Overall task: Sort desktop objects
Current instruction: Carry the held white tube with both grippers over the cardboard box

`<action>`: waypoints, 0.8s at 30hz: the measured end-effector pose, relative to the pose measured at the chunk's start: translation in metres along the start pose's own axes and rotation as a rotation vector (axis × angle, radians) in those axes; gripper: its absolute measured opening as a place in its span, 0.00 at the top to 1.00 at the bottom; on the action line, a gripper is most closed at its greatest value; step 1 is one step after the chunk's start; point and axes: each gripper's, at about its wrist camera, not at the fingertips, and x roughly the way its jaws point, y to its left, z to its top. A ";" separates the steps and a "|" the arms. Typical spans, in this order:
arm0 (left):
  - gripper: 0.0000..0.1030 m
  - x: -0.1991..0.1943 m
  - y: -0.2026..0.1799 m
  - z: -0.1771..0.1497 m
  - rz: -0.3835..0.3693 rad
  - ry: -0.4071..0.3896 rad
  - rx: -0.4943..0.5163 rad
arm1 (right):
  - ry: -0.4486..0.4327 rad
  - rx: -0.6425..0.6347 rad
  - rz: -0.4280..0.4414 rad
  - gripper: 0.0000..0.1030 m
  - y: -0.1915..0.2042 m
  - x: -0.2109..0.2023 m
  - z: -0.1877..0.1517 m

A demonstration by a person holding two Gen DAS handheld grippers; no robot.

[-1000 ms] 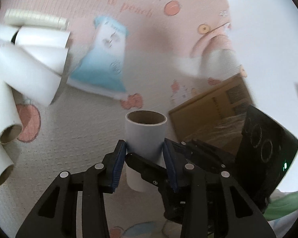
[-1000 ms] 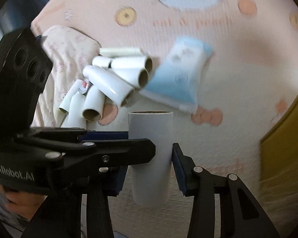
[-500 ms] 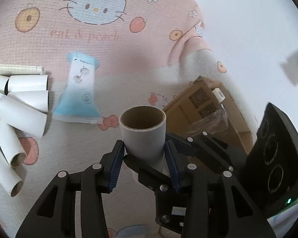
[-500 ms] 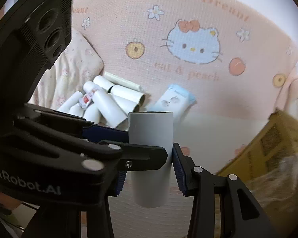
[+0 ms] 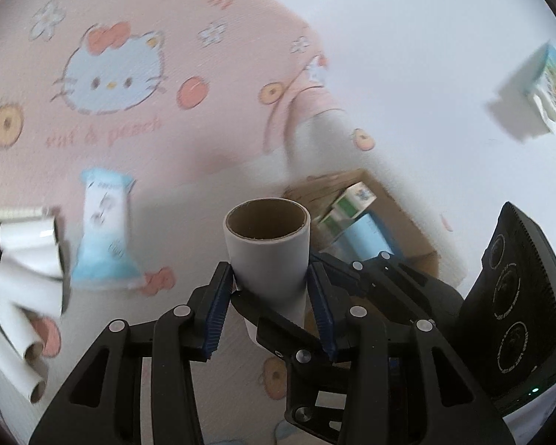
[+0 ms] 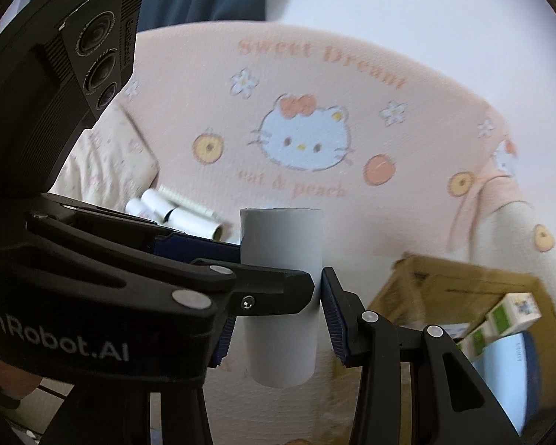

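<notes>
A white cardboard tube (image 5: 268, 256) stands upright in the air between both grippers, and it also shows in the right wrist view (image 6: 281, 296). My left gripper (image 5: 268, 302) is shut on the tube's sides. My right gripper (image 6: 278, 319) is shut on the same tube from the other side, crossing the left one. Below lie a pile of white tubes (image 5: 22, 270) at the left, also seen in the right wrist view (image 6: 178, 215), and a blue-white pouch (image 5: 103, 237). A cardboard box (image 5: 367, 222) sits at the right, also in the right wrist view (image 6: 463, 296).
A pink Hello Kitty blanket (image 5: 111, 74) covers the surface. The box holds green-white cartons (image 5: 346, 205) and a blue pack (image 5: 363, 241). A small printed pack (image 5: 548, 85) hangs on the white wall at the upper right. A pale patterned pillow (image 6: 103, 163) lies at the left.
Both grippers have lifted the tube higher and swung it right toward the box; the tube pile and pouch have dropped away to the left, and the box's inside has come into sight.
</notes>
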 end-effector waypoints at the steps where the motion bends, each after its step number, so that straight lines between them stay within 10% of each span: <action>1: 0.56 -0.001 -0.004 0.004 -0.010 -0.006 0.009 | -0.006 0.006 -0.008 0.61 -0.003 -0.003 0.002; 24: 0.56 0.072 -0.112 0.074 -0.098 0.152 0.220 | 0.079 0.266 -0.041 0.58 -0.131 -0.046 0.001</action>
